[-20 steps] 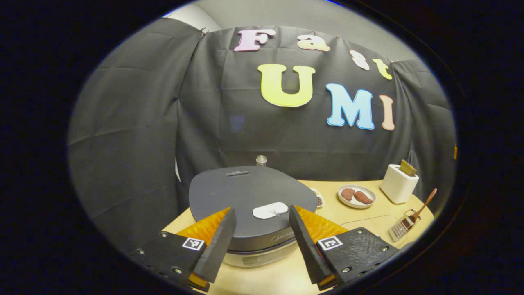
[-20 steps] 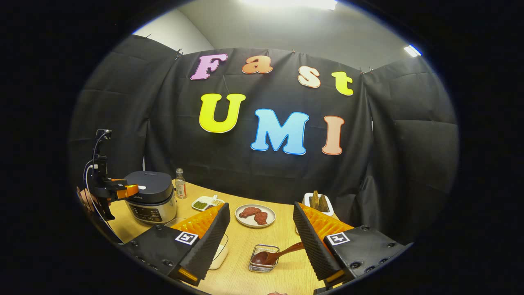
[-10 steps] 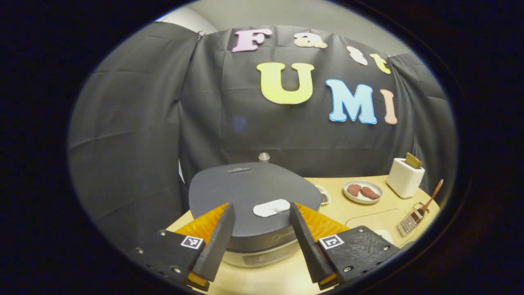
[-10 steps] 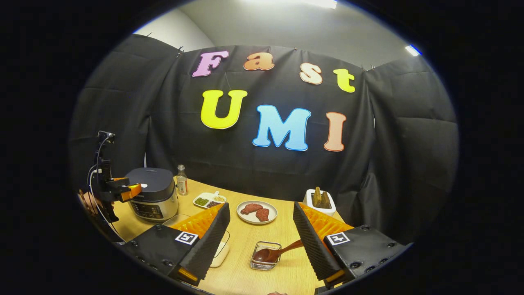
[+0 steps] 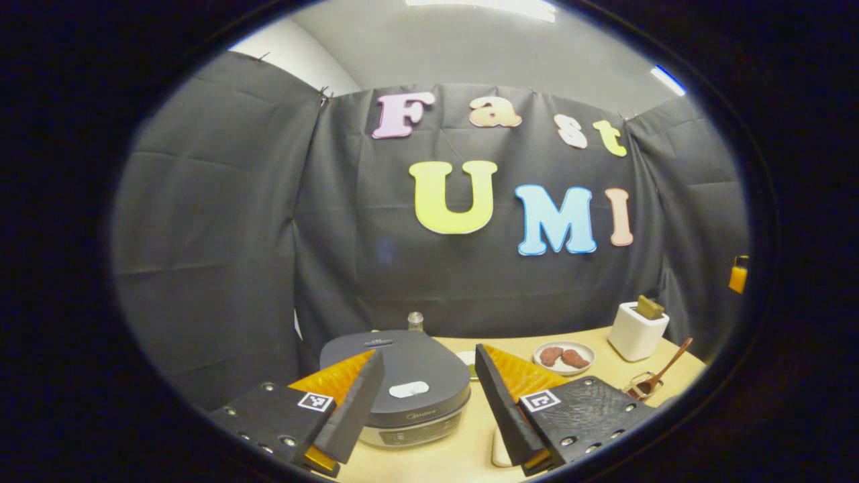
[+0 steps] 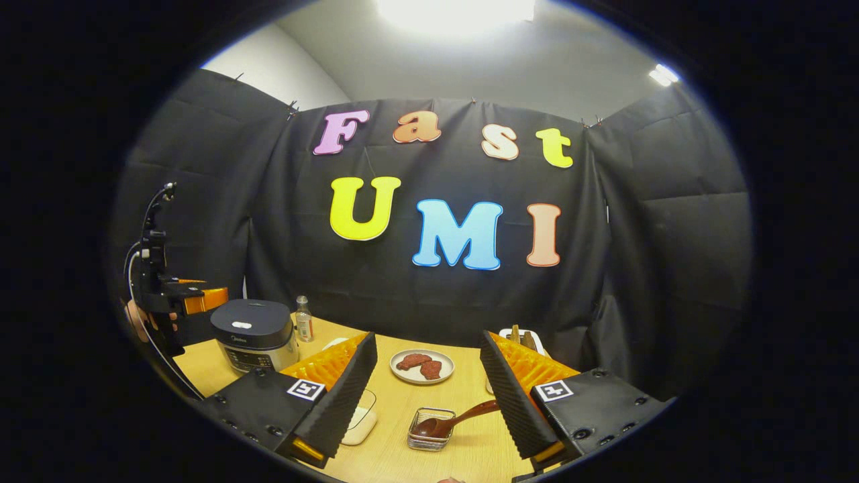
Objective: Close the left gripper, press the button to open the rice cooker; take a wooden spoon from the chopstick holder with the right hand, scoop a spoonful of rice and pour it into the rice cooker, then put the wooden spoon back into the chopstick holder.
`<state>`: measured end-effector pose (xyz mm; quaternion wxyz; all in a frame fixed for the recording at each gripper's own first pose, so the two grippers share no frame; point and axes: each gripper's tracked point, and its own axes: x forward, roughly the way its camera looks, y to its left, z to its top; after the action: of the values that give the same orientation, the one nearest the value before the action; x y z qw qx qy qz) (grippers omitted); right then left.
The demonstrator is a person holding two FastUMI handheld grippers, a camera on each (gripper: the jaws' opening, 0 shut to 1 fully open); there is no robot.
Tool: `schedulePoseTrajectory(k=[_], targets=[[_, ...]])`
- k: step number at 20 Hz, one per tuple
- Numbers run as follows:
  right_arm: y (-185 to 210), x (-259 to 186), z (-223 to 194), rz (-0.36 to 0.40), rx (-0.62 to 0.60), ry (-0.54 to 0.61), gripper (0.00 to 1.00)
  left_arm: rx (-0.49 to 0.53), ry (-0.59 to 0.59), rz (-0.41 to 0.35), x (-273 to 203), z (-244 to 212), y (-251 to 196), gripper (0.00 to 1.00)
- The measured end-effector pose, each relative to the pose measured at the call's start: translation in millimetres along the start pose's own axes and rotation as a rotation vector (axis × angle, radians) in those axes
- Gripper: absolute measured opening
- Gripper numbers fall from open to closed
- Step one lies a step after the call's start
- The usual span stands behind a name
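Rice cooker (image 5: 396, 396): lid down, at the desk's left end, just ahead of and below the left gripper (image 5: 424, 396).
Button (image 5: 409, 389): pale oval on the lid's near part, between the fingers' line of sight.
Left gripper fingers: spread wide, holding nothing; by my reading they must close before pressing down.
Right gripper (image 6: 427, 389): fingers apart, empty, level over the desk's near edge.
Wooden spoon (image 6: 451, 421): in the wire holder (image 6: 430, 429), handle angled toward the right finger.

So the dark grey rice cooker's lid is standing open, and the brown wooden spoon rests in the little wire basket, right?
Not quite: the dark grey rice cooker has its lid shut flat, as the left gripper view shows. The brown wooden spoon does rest in the little wire basket.
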<state>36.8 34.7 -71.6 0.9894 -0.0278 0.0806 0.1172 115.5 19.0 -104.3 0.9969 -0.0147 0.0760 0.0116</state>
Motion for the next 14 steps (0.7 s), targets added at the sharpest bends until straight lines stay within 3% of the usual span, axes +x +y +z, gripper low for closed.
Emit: schedulePoseTrajectory(k=[7, 13, 14], targets=[[3.6, -22.1, 8.8, 0.06, 0.063, -0.044, 0.98, 0.036, -0.069, -0.018, -83.4, 48.1, -34.8, 0.85], [10.2, -32.1, 20.1, -0.003, 0.134, -0.075, 0.96, 0.031, -0.094, -0.071, -131.4, 60.4, -29.6, 0.83], [9.3, -34.8, 22.5, -0.024, 0.15, -0.083, 0.98, 0.034, -0.093, -0.079, -136.6, 60.3, -26.6, 0.87]])
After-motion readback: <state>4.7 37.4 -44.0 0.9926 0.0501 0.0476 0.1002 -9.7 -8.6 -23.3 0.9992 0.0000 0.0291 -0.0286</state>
